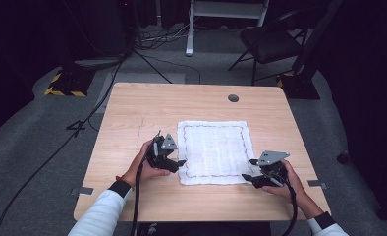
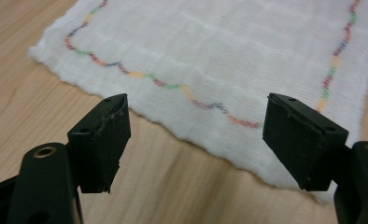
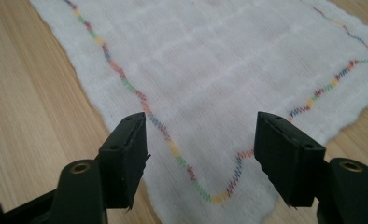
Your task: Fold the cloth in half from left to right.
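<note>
A white cloth with a wavy multicoloured stitched border lay flat on the wooden tabletop, toward its near middle. The left tool sat at the cloth's near-left corner, its jaws spread wide and holding nothing, the hem just ahead of them. The right tool sat at the near-right corner, likewise spread, with the corner lying between its jaws (not yet pinched). This looked like the approach before grasping both near corners, probably to fold the cloth. The next move would call for lowering each tool until one jaw slid under the hem, then closing on it.
</note>
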`<state>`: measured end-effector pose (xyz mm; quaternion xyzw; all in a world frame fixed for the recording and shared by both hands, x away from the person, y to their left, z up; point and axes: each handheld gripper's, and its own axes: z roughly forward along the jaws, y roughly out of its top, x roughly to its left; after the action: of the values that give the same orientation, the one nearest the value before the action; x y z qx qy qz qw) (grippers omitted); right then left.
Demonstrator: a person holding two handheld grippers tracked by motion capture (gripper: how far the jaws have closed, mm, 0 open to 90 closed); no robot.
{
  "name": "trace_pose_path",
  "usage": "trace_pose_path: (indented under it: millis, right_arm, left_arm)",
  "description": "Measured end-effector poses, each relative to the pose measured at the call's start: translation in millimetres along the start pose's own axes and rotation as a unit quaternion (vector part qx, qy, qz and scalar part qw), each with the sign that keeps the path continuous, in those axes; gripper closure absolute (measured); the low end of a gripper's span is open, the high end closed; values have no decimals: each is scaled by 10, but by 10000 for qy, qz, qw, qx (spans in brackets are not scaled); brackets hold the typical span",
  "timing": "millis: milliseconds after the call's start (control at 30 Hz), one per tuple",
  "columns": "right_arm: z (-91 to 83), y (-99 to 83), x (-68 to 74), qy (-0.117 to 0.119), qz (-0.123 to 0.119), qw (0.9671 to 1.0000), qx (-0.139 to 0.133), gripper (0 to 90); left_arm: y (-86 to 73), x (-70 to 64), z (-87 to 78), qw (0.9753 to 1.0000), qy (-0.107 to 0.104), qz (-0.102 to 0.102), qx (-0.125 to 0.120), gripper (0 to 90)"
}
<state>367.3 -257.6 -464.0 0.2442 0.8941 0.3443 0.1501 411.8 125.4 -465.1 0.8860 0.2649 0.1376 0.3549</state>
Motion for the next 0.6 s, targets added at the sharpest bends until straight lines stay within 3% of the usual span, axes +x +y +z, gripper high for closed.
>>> trace_pose_path:
  millis: [33, 67, 133, 233, 333, 433, 533, 600]
  right_arm:
    - [13, 37, 11, 27, -15, 10000, -38, 362]
    - [24, 60, 20, 37, -33, 10000, -46, 366]
    - [67, 124, 53, 105, -77, 9999, -98, 372]
    - [153, 233, 117, 235, -195, 9994, -185, 384]
    - [271, 345, 197, 358, -285, 9987, -219, 396]
    - [391, 467, 323, 464, -431, 9977, -239, 401]
    - [490, 575, 428, 534, -546, 9967, -277, 401]
    - [569, 651, 500, 631, -605, 9958, -291, 402]
  left_arm:
    - [2, 22, 11, 10000, 94, 17, -25, 241]
    - [13, 83, 36, 10000, 48, -39, 28, 246]
    - [25, 192, 81, 9997, -75, -232, 62, 244]
    - [43, 366, 164, 9986, 7, -488, 179, 238]
    - [88, 497, 232, 9982, 205, -526, 195, 237]
    - [156, 608, 298, 9974, 249, -655, 148, 238]
    - [243, 698, 397, 9972, 401, -590, 220, 240]
    - [284, 766, 464, 9964, 462, -688, 188, 238]
